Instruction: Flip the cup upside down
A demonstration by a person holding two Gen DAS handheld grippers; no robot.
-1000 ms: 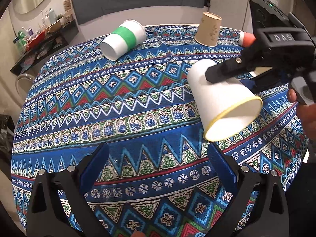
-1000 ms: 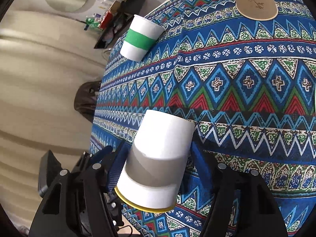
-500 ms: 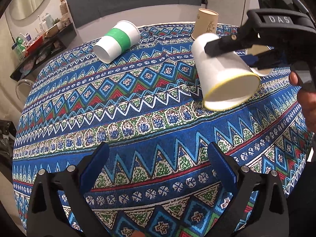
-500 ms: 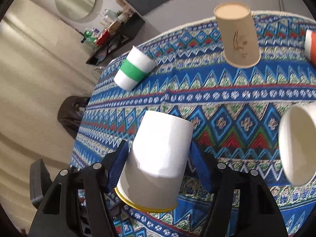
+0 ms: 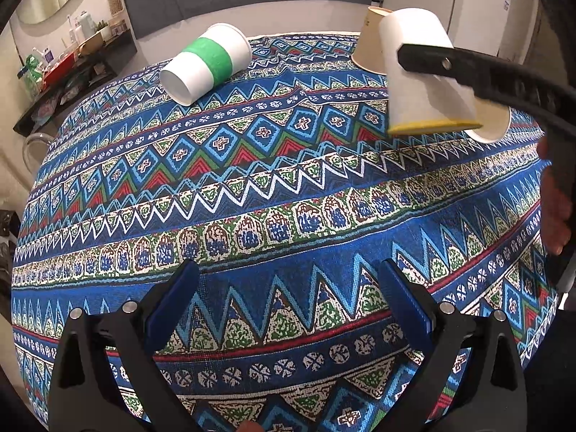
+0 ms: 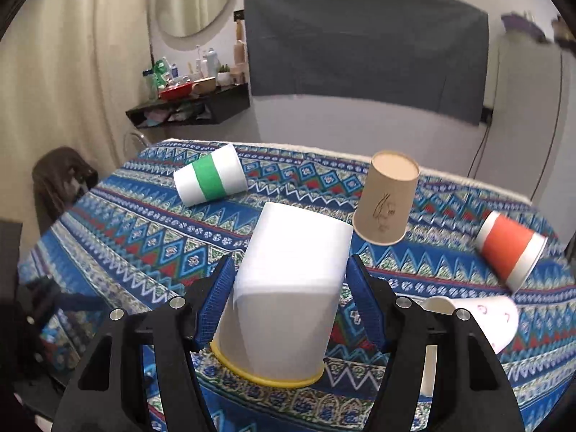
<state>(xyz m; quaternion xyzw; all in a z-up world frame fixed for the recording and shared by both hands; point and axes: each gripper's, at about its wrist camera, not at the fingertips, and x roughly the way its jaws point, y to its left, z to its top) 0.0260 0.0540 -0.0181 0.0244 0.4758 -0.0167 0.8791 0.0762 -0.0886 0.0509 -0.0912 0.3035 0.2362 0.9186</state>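
Observation:
My right gripper (image 6: 286, 300) is shut on a white paper cup with a yellow rim (image 6: 288, 288). The cup is held mouth down, a little tilted, just above the patterned tablecloth (image 6: 144, 237). In the left wrist view the same cup (image 5: 421, 75) hangs at the upper right, clamped by the right gripper's black finger (image 5: 450, 63), its rim off the cloth. My left gripper (image 5: 288, 309) is open and empty, low over the near part of the table.
A white cup with a green band (image 6: 210, 179) lies on its side at the back left. A brown cup (image 6: 387, 201) stands mouth down. An orange cup (image 6: 511, 250) and a white cup (image 6: 478, 318) lie on their sides at the right. A cluttered shelf (image 6: 187, 108) hangs behind.
My right gripper has rotated the white cup from lying sideways to mouth down and lifted it toward the far side of the table. The left gripper has stayed open in place.

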